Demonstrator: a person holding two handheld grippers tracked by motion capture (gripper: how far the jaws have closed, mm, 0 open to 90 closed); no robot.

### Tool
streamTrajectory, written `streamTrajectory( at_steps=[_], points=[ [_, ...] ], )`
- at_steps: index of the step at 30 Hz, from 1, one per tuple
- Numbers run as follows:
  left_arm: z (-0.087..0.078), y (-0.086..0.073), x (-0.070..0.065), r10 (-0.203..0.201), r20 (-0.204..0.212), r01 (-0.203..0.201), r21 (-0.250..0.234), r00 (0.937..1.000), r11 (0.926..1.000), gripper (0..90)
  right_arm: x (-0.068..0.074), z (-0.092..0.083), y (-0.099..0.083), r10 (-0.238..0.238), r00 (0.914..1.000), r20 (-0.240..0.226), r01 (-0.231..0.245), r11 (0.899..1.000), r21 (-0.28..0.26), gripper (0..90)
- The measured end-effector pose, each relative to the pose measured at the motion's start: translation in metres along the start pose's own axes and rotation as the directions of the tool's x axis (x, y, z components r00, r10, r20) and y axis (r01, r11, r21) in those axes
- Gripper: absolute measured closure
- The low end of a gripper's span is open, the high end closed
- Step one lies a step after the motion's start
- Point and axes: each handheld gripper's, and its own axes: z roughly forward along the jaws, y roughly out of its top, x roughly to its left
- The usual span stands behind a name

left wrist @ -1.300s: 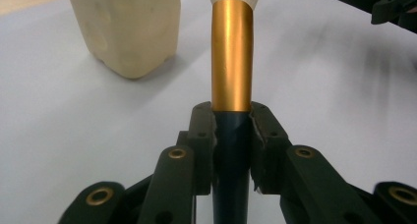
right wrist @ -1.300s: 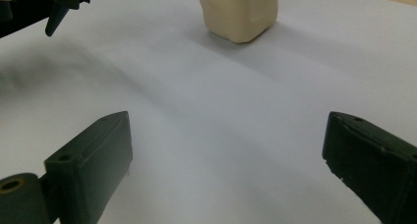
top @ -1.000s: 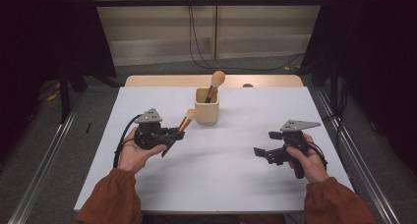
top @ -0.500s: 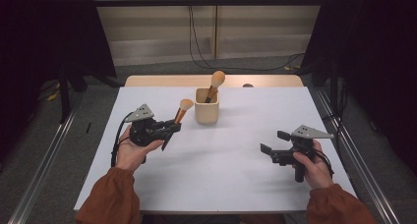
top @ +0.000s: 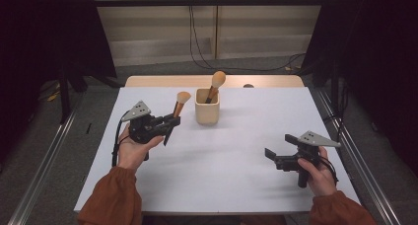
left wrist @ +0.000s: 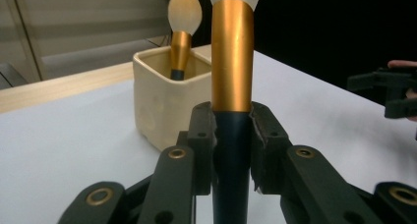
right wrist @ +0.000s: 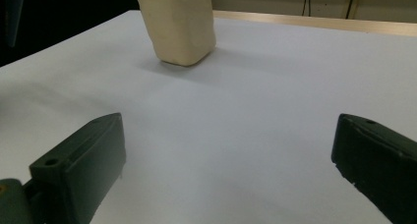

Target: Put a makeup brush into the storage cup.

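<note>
1. High view recorded my left gripper (top: 170,124) pinching the makeup brush (top: 180,103) by its dark handle, bristles up, just left of the cream cup (top: 207,107); I judged this hold was meant for dropping it in handle first.
2. My right gripper (top: 276,156) sat well apart on the white table (top: 222,185), jaws spread and just opened wider, nothing between them.
3. Left gripper view showed the pads clamping the handle below the gold ferrule, and a second brush (left wrist: 183,32) standing inside the cup.
4. Right gripper view showed the cup's outer wall, not its contents.

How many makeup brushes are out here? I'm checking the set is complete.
2. One brush is clamped upright in the left gripper, left of the cream cup; the other brush stands inside that cup. More could be hidden low in the cup.
</note>
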Motion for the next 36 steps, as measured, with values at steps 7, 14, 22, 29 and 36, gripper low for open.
streamTrajectory(
  at_steps=[7, 14, 22, 29, 36],
  points=[
    [0.002, 0.012, -0.002, 0.027, -0.009, -0.027, -0.032, 0.9996, 0.9991, 74.2, 0.001, -0.008, -0.002, 0.009, 0.9999, 0.006, -0.008, 1.000, -0.021, 0.3],
    [0.010, 0.023, -0.004, 0.024, -0.004, -0.024, -0.066, 0.9997, 0.9976, 74.2, 0.002, -0.015, -0.008, 0.016, 0.9999, -0.004, -0.016, 0.999, -0.052, 0.0],
    [0.016, 0.032, -0.005, 0.012, -0.007, -0.013, -0.107, 0.9999, 0.9941, 74.2, 0.004, -0.015, -0.012, 0.026, 0.9996, -0.013, -0.027, 0.998, -0.049, 0.0],
    [0.028, 0.047, -0.011, 0.040, -0.013, -0.041, -0.145, 0.9991, 0.9886, 74.3, 0.005, -0.017, -0.012, 0.031, 0.9995, 0.001, -0.031, 0.998, -0.056, 0.0],
    [0.043, 0.059, -0.013, 0.041, -0.008, -0.041, -0.164, 0.9991, 0.9855, 74.3, 0.006, -0.020, -0.014, 0.033, 0.9994, -0.004, -0.033, 0.998, -0.059, 0.0]
  ],
)
